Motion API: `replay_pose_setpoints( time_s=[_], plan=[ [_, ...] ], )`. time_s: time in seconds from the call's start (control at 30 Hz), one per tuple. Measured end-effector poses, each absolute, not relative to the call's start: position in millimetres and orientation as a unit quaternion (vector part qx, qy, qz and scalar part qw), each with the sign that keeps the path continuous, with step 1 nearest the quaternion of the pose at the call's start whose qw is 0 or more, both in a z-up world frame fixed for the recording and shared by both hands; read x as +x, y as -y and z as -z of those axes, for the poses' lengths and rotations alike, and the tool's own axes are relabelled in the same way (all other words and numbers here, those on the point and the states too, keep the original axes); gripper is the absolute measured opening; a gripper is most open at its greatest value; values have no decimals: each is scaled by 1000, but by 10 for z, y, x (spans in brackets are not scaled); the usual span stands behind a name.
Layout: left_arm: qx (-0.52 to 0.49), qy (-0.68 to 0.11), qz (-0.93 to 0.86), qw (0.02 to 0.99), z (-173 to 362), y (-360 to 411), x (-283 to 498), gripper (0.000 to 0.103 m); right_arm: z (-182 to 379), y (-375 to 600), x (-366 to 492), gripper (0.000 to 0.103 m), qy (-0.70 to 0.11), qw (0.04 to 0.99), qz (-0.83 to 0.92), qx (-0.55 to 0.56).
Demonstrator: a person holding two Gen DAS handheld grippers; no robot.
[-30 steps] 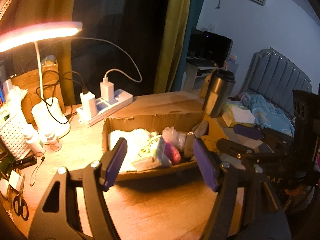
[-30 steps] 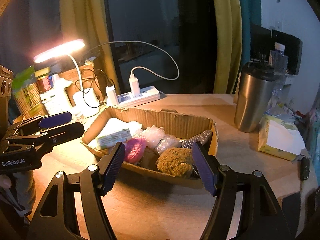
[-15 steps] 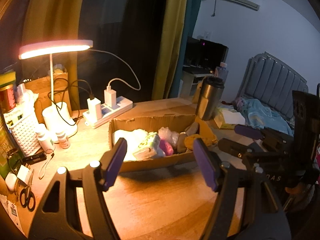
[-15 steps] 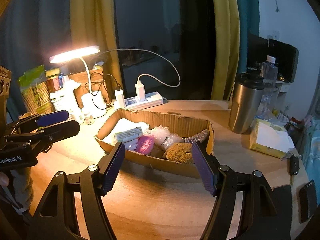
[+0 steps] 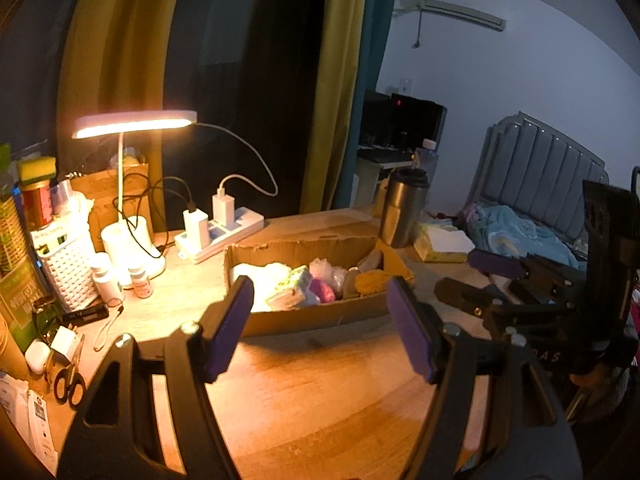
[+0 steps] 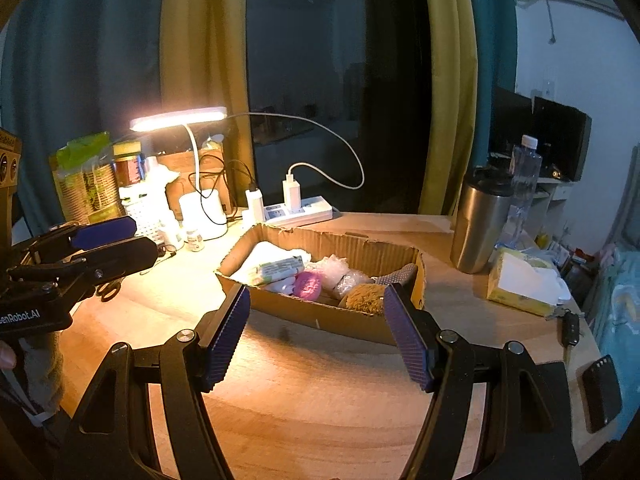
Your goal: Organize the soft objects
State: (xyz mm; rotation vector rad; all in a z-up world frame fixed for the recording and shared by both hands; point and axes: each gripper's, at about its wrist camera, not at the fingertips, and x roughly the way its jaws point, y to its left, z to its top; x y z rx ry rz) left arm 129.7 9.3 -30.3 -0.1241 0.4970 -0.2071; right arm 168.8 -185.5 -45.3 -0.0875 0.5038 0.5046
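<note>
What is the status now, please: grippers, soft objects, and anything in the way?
Left gripper open, empty; right gripper open, empty. Soft objects lie in cardboard box: pink puff, brown sponge. Bare table between fingers and box; nothing in the way.

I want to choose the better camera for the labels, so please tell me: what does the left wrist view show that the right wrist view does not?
Only the left wrist view shows the black scissors, the air conditioner high on the wall and the grey padded headboard. Only the right wrist view shows the car key near the desk edge. Both show the cardboard box holding the soft objects, the lit desk lamp, the power strip, the steel tumbler and the tissue box.
</note>
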Motion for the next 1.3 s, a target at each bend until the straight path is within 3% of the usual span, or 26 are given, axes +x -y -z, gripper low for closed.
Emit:
replay_pose_setpoints(
  time_s=[0.83,0.87,0.97,1.3],
  plan=[
    [-30,-154,118,981,-329,-8,404,71,-154,2000,736,72,-165,963,-210,-42],
    [-27,-153,117,981,-363,1,383,73,-200,2008,686,72,-159,964,-209,-43],
    [-28,-144,117,982,-483,-8,333,95,-327,2044,570,72,-145,968,-200,-43],
    [-26,-120,109,986,-758,27,175,96,-567,2125,376,77,-125,974,-185,-43]
  ],
)
